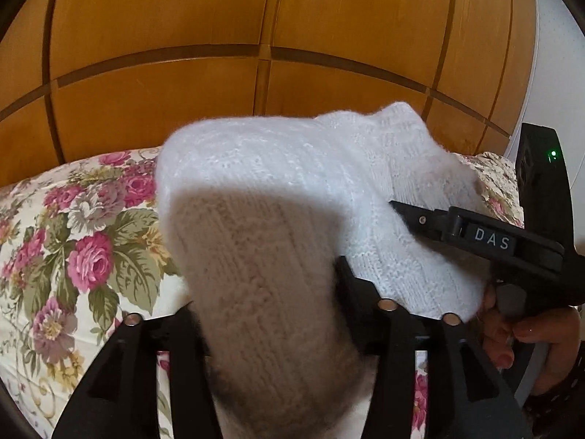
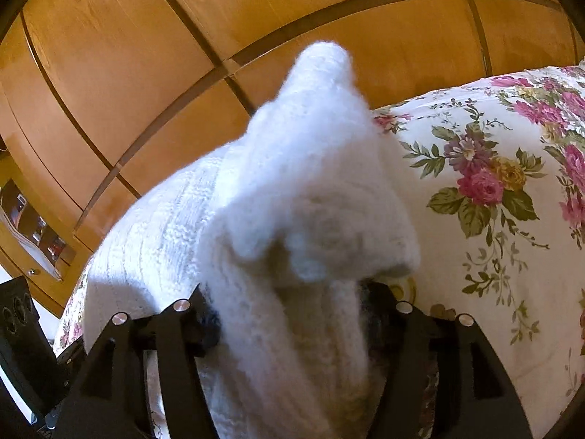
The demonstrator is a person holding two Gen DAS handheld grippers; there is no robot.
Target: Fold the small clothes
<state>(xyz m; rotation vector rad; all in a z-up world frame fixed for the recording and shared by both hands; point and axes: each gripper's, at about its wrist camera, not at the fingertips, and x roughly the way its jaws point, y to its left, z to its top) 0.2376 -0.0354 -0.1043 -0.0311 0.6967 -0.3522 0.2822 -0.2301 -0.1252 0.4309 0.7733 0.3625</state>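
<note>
A white fluffy knitted garment [image 1: 292,168] is bunched up above a floral bedspread [image 1: 91,237]. One thick fold of it runs back between the fingers of my left gripper [image 1: 265,285], whose jaws stand wide and do not visibly pinch the wool. At the right of the left wrist view the right gripper [image 1: 475,237] reaches into the same garment, a hand [image 1: 530,329] on its handle. In the right wrist view the garment [image 2: 310,146] rises to a blurred peak. Another fold fills the gap of my right gripper [image 2: 283,289], jaws wide too.
A wooden wardrobe [image 1: 256,18] with panelled doors stands close behind the bed, also filling the right wrist view as wardrobe doors [image 2: 146,55]. The floral bedspread [image 2: 493,219] spreads to the right. The left gripper's black body [image 2: 18,329] shows at the lower left.
</note>
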